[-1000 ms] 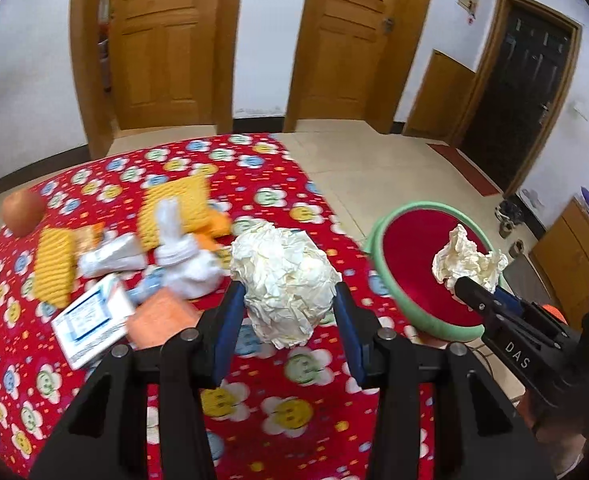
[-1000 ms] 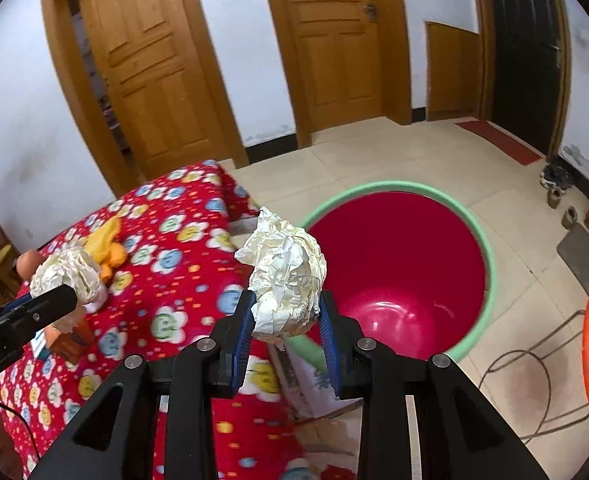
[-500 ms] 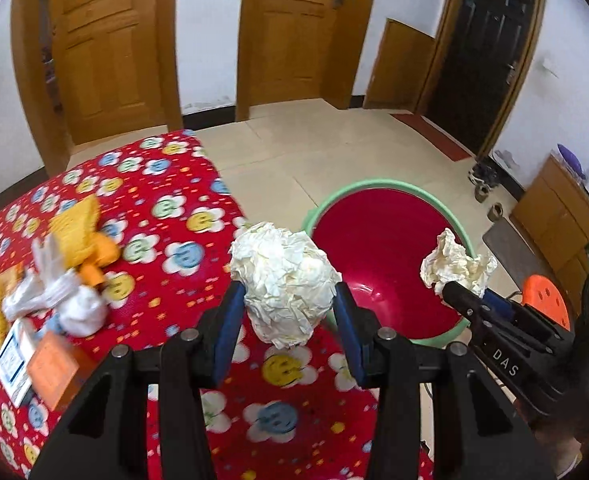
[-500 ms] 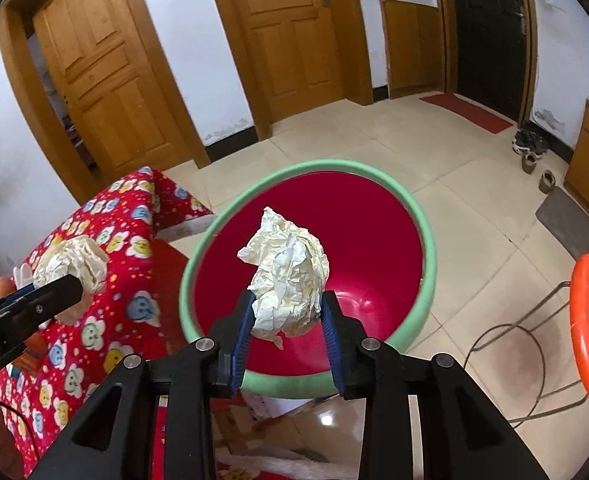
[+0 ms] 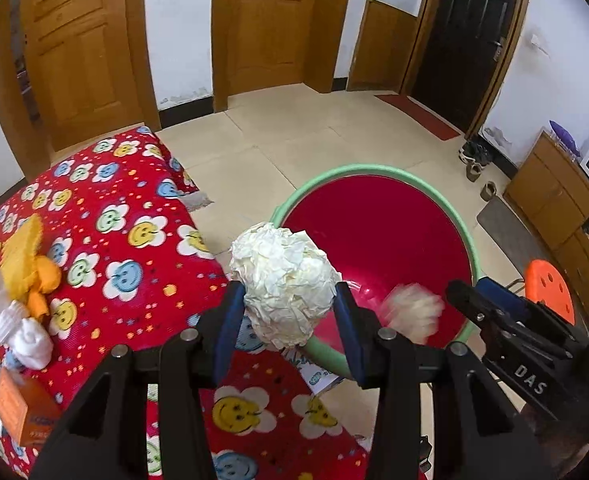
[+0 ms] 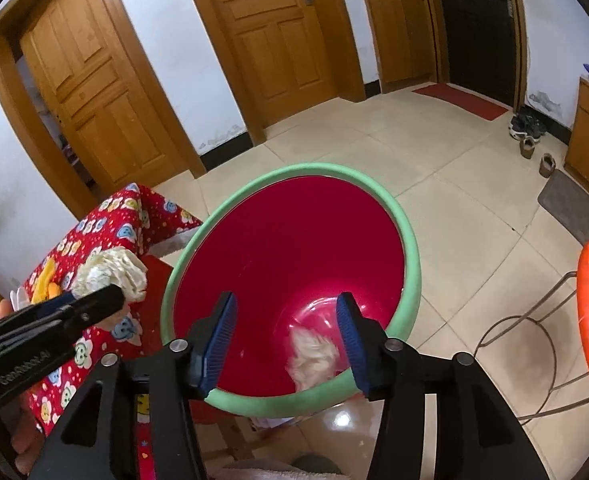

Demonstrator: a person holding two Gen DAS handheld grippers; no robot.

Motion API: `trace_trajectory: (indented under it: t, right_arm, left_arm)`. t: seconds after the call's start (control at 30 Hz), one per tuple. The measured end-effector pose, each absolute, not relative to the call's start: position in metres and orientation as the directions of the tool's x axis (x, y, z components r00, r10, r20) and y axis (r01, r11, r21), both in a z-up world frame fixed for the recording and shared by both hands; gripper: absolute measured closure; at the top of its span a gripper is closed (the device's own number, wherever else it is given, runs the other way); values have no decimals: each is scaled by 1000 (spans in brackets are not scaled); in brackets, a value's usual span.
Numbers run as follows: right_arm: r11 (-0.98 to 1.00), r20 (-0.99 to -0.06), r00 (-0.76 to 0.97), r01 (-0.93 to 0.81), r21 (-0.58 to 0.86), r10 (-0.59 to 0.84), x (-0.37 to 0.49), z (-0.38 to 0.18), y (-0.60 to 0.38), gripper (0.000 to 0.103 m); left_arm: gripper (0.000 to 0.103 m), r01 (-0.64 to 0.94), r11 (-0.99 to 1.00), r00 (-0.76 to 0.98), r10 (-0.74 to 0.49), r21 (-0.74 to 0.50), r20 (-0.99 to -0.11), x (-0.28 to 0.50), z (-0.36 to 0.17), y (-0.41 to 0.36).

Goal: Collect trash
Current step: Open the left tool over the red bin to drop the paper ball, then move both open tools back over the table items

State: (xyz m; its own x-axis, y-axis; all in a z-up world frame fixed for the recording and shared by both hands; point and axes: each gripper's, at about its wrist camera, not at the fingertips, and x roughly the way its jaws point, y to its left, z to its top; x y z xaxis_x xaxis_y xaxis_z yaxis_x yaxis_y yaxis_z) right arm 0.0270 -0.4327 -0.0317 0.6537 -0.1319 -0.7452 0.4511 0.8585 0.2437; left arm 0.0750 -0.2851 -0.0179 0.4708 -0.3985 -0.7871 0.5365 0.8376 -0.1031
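Dropped: right tongs [image 6: 286, 338] just spread, paper wad [image 6: 312, 354] falling into bin [image 6: 410, 248]; left tongs [image 5: 288, 334] pinching 2nd wad [image 5: 284, 288], next to go.

- The left gripper [image 5: 288, 338] has a black frame, blue finger pads and silver screws.
- The right gripper [image 6: 286, 340] looks the same, with white letters "DAS" on its side.

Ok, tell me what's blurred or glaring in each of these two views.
Left wrist view: the loose paper wad over the red bin is motion-smeared, while the wad in the left claw is crisp; fisheye bends the door frames. Right wrist view: the same wad streaks inside the bin below the open right claw; a small glare spot shines on the floor tile.
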Motion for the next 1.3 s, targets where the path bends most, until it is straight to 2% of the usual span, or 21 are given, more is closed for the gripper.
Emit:
trace_trajectory:
  t: [0.23,0.47,0.7,0.87,1.1,1.3]
  right_arm:
    - [835,-742,653,487,255,-154,20,-30,-445,42]
    - [828,-740,653,497,259,-161,14,-28,-448,42]
    - [836,-731,664,484,261,-156,12,-20,-439,41]
    - [842,-722,676,469,266,-148,9,-13,-426,37]
    - [866,-711,695,418,275,-110,12,-2,-397,31]
    - [891,-702,709,358,280,-64,19,6,-368,31]
  left_arm:
    - [57,560,822,443,-406,-106,-800,79,-29,-301]
    - [34,576,812,444,-410,-97,-797,76,-29,-314]
    - [32,557,824,465,-409,-99,-785,70,-19,-301]
    - [28,522,849,504,-387,-86,-772,64,-8,-279]
    - [25,448,888,555,-365,-101,-748,60,11,-233]
    - [24,386,918,595,-320,-87,-737,56,22,-192]
